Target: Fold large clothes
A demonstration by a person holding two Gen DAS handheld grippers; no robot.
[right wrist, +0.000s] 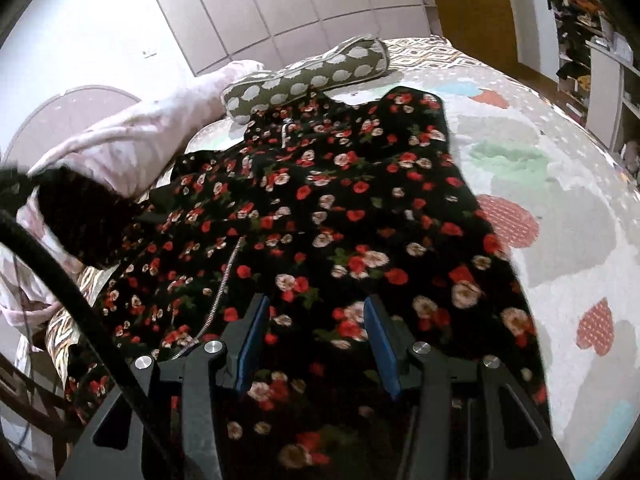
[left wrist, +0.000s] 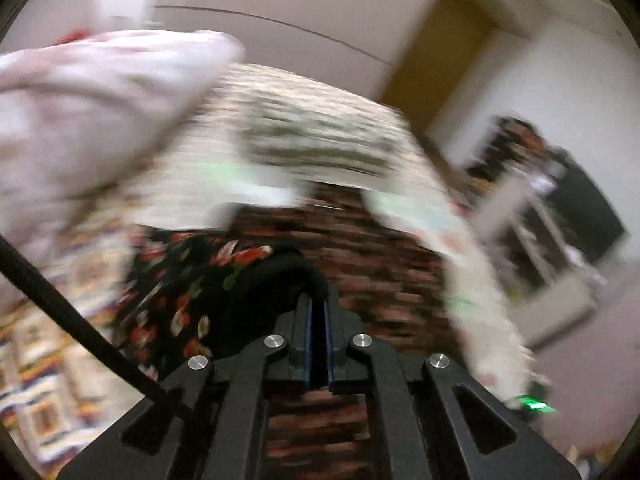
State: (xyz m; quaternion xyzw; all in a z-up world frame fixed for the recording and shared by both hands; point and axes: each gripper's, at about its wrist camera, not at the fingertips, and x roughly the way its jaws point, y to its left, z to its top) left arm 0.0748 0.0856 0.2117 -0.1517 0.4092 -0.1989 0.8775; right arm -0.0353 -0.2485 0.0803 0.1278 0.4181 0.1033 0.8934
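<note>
A black dress with red and cream flowers (right wrist: 340, 216) lies spread on the bed, its neckline at the far end near the pillow. My right gripper (right wrist: 316, 340) is open just above the near part of the dress, holding nothing. My left gripper (left wrist: 318, 312) is shut on a black edge of the same floral dress (left wrist: 180, 280) and holds it lifted; this view is blurred by motion. In the right wrist view the lifted dress part shows at the far left (right wrist: 80, 216).
A green pillow with white dots (right wrist: 304, 80) lies at the head of the bed. A pink blanket (right wrist: 132, 136) is heaped at the left. The bedspread with hearts (right wrist: 560, 184) extends right. Shelves (right wrist: 600, 60) stand at the far right.
</note>
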